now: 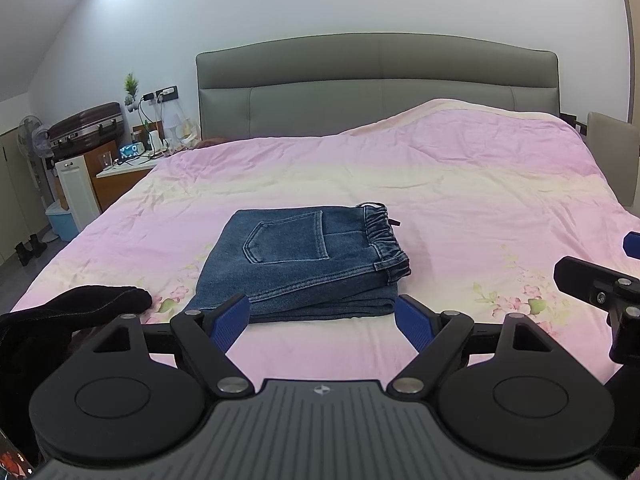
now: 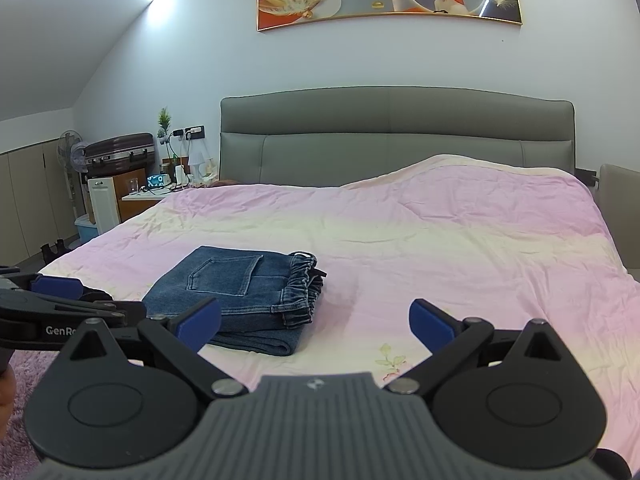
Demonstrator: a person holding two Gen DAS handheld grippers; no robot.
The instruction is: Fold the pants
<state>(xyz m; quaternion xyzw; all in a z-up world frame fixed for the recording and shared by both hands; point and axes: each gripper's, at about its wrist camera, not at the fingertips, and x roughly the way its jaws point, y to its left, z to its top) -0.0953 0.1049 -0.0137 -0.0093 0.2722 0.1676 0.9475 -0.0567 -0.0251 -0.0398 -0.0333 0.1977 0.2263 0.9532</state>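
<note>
A pair of blue denim pants [image 1: 304, 264] lies folded into a compact stack near the front of the bed, back pocket up and elastic waistband to the right. In the right wrist view the same folded pants [image 2: 240, 300] sit left of centre. My left gripper [image 1: 322, 320] is open just in front of the stack, holding nothing, its blue pads spread to either side of the near fold. My right gripper [image 2: 316, 320] is also open and empty, to the right of the pants and apart from them.
A pink and cream floral bedspread [image 1: 460, 184] covers the bed, rising into a hump at the back right before the grey headboard [image 1: 376, 80]. A cluttered nightstand [image 1: 132, 164], a suitcase and a fan stand at the left. A black-gloved hand [image 1: 80, 304] shows at lower left.
</note>
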